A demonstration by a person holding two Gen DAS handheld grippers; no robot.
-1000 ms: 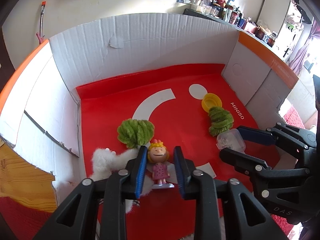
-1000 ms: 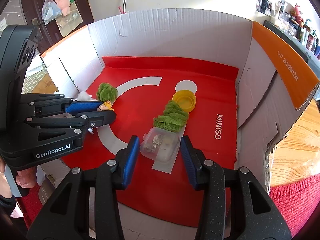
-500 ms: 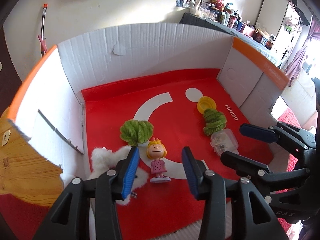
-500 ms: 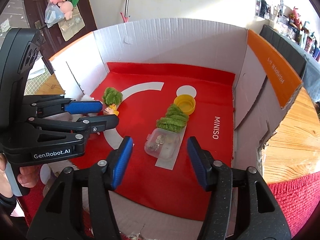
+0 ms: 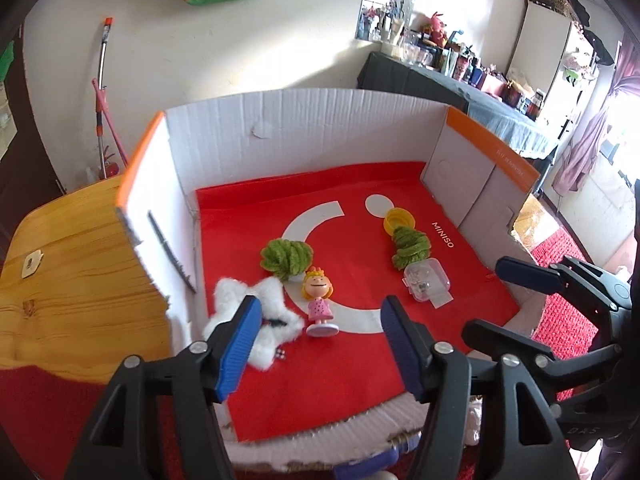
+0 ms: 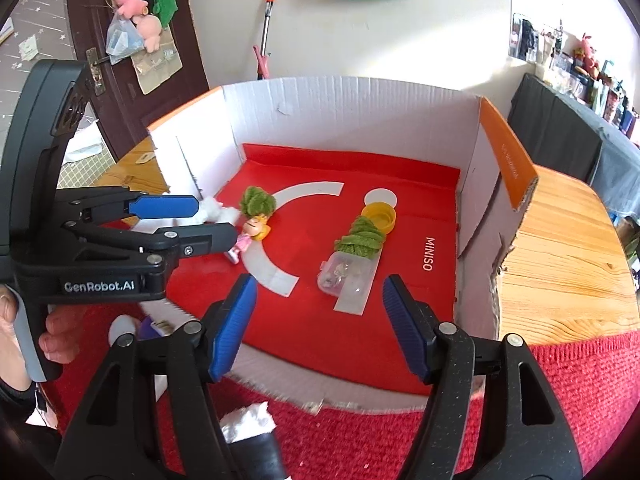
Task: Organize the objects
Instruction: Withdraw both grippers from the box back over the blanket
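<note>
A white cardboard box [image 5: 320, 132] with a red liner holds the objects. A small doll [image 5: 318, 300] with yellow hair and a pink dress stands free on the liner, just beyond my left gripper [image 5: 320, 302]. Its jaws are opening and nothing is pressed between them. A clear plastic case [image 6: 346, 274] lies free ahead of my right gripper [image 6: 320, 280], whose jaws are opening too, with no thing held. Two green fuzzy bundles [image 5: 286, 258] [image 5: 410, 246], a yellow cap [image 5: 398, 218] and a white fluffy star [image 5: 260, 312] also lie inside.
The box sits on a wooden table [image 6: 560, 248] beside a red woven mat [image 6: 580, 380]. A hand [image 6: 52, 344] holds the left gripper [image 6: 212, 222]. The right gripper [image 5: 486, 296] hovers over the box's right front corner. A cluttered counter [image 5: 480, 76] stands behind.
Both grippers have drawn back and upward from the box floor while their jaws widened. The doll and the clear case stay where they were on the liner.
</note>
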